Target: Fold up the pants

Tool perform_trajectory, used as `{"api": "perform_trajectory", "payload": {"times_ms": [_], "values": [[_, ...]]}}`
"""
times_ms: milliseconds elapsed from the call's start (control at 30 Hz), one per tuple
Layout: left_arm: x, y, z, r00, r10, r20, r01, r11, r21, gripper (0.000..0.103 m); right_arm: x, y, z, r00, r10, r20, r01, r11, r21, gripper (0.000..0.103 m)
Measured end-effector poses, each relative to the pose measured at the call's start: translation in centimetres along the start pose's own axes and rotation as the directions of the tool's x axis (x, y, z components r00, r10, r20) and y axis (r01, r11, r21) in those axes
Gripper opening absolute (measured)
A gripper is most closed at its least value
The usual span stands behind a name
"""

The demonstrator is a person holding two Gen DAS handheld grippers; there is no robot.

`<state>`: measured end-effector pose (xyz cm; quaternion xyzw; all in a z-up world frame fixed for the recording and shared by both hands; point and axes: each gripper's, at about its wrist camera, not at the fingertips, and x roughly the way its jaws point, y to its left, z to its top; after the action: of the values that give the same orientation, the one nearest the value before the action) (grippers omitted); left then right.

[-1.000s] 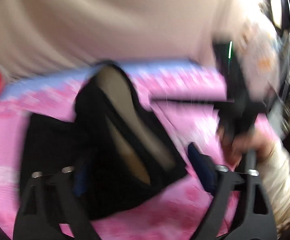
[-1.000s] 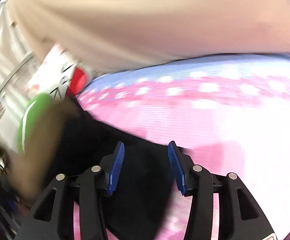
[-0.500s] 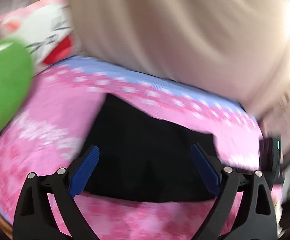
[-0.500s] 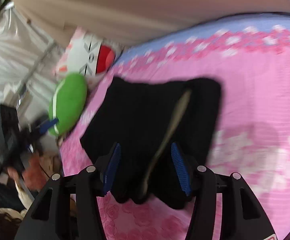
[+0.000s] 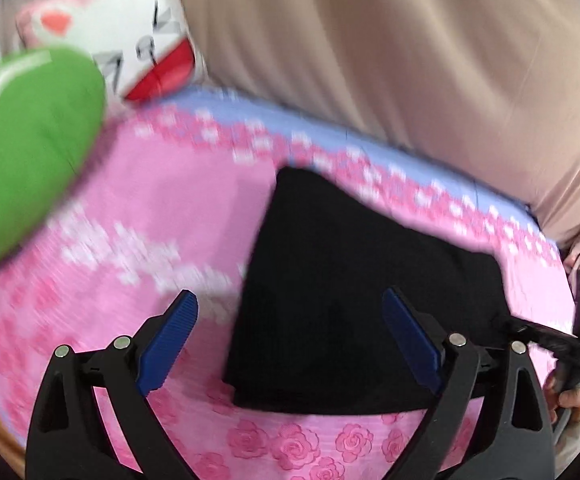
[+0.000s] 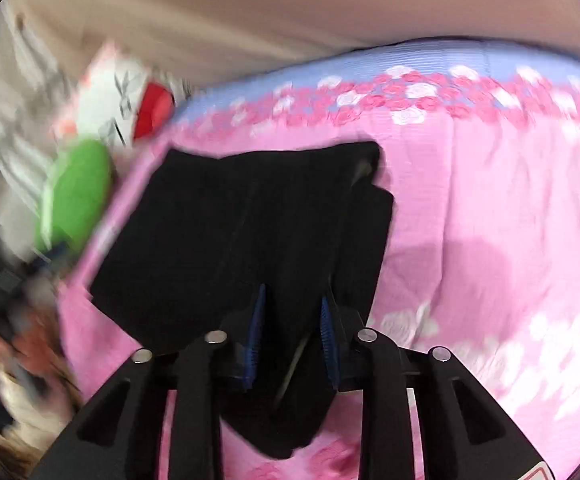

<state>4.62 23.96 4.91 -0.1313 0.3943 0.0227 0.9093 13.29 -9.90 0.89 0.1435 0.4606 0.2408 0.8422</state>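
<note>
The black pants [image 5: 354, 288] lie folded into a rough rectangle on the pink rose-patterned bedspread [image 5: 149, 216]. My left gripper [image 5: 290, 340] is open and empty, its blue pads spread wide above the near edge of the pants. In the right wrist view the pants [image 6: 249, 224] lie under my right gripper [image 6: 292, 332], whose blue pads stand partly open around a raised fold at the near edge. The right gripper also shows at the right edge of the left wrist view [image 5: 546, 340].
A green cushion [image 5: 25, 152] and a white cat-face pillow [image 5: 129, 40] sit at the bed's far left. A beige curtain [image 5: 410, 60] hangs behind the bed. The bedspread's blue border [image 6: 410, 60] runs along the far side.
The left gripper has let go of the pants, opened wide and drawn back. The pants now lie flatter. The right gripper's pads have come closer together over the near fold.
</note>
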Motion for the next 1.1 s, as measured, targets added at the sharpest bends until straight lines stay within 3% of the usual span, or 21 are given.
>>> {"api": "perform_trajectory", "payload": {"times_ms": [67, 133, 267, 333, 367, 400, 433, 467, 500, 567, 667, 833, 900, 967, 1000, 1033, 1100], "values": [[1.2, 0.2, -0.9, 0.999, -0.012, -0.034, 0.012, 1.0, -0.008, 0.091, -1.5, 0.4, -0.6, 0.999, -0.043, 0.025, 0.043, 0.999, 0.012, 0.077], [2.1, 0.5, -1.5, 0.997, -0.038, -0.06, 0.037, 0.999, -0.015, 0.091, -2.7, 0.8, -1.4, 0.996, -0.061, 0.07, 0.061, 0.998, 0.009, 0.08], [5.8, 1.2, -2.7, 0.98, -0.122, -0.159, 0.112, 0.991, -0.068, 0.093, -0.4, 0.2, -2.6, 0.999, 0.022, -0.034, -0.019, 0.997, 0.078, 0.08], [5.9, 1.2, -2.9, 0.981, -0.156, -0.113, 0.149, 0.986, -0.069, 0.096, 1.3, -0.6, -3.0, 0.994, 0.091, -0.059, -0.08, 0.984, 0.157, 0.082], [6.1, 1.0, -2.9, 0.983, -0.149, -0.107, 0.143, 0.988, -0.056, 0.096, 1.3, -0.6, -3.1, 0.994, 0.108, -0.023, -0.103, 0.98, 0.172, 0.082], [6.2, 0.8, -2.8, 0.984, -0.144, -0.104, 0.14, 0.989, -0.049, 0.089, 1.7, -0.5, -3.1, 0.993, 0.114, -0.015, -0.11, 0.978, 0.176, 0.074], [6.3, 0.7, -2.8, 0.984, -0.145, -0.103, 0.14, 0.989, -0.046, 0.073, 2.0, -0.2, -2.9, 0.994, 0.112, -0.01, -0.109, 0.98, 0.167, 0.061], [6.3, 0.7, -2.6, 0.978, -0.176, -0.115, 0.17, 0.984, -0.06, 0.065, 2.1, -0.1, -2.7, 0.992, 0.123, -0.006, -0.121, 0.979, 0.165, 0.044], [6.3, 0.8, -2.3, 0.971, -0.205, -0.121, 0.195, 0.977, -0.088, 0.047, 2.1, -0.1, -2.4, 0.989, 0.148, 0.003, -0.147, 0.974, 0.175, 0.038], [5.0, 0.3, -1.8, 0.968, -0.228, -0.105, 0.217, 0.97, -0.105, 0.041, 1.2, 0.1, -2.0, 0.988, 0.154, 0.023, -0.156, 0.974, 0.167, 0.034], [2.4, -3.1, -2.2, 0.973, -0.218, -0.073, 0.218, 0.976, -0.016, 0.039, -2.6, 0.4, -1.9, 0.984, 0.155, 0.085, -0.165, 0.977, 0.132, 0.033], [1.2, -8.4, -6.2, 0.931, -0.321, -0.174, 0.332, 0.943, 0.032, 0.041, -10.1, -2.7, -6.3, 0.991, 0.042, 0.124, -0.061, 0.987, 0.149, 0.034], [1.6, -10.6, -8.7, 0.936, -0.285, -0.207, 0.305, 0.949, 0.073, 0.044, -11.1, -4.6, -9.2, 0.996, -0.013, 0.085, -0.003, 0.983, 0.185, 0.037], [1.8, -11.7, -10.0, 0.961, -0.211, -0.177, 0.232, 0.967, 0.104, 0.058, -10.6, -6.4, -11.7, 0.998, -0.033, 0.05, 0.021, 0.972, 0.233, 0.045], [1.9, -11.6, -10.2, 0.97, -0.181, -0.162, 0.197, 0.976, 0.088, 0.074, -10.3, -7.0, -12.5, 0.998, -0.034, 0.062, 0.018, 0.968, 0.25, 0.053], [2.1, -11.2, -10.1, 0.972, -0.167, -0.166, 0.179, 0.982, 0.061, 0.087, -10.3, -7.5, -13.0, 0.996, -0.023, 0.091, -0.002, 0.964, 0.266, 0.055], [3.1, -10.0, -10.1, 0.964, -0.181, -0.196, 0.183, 0.983, -0.009, 0.094, -9.8, -7.8, -13.1, 0.994, -0.001, 0.112, -0.032, 0.956, 0.291, 0.066]]}}
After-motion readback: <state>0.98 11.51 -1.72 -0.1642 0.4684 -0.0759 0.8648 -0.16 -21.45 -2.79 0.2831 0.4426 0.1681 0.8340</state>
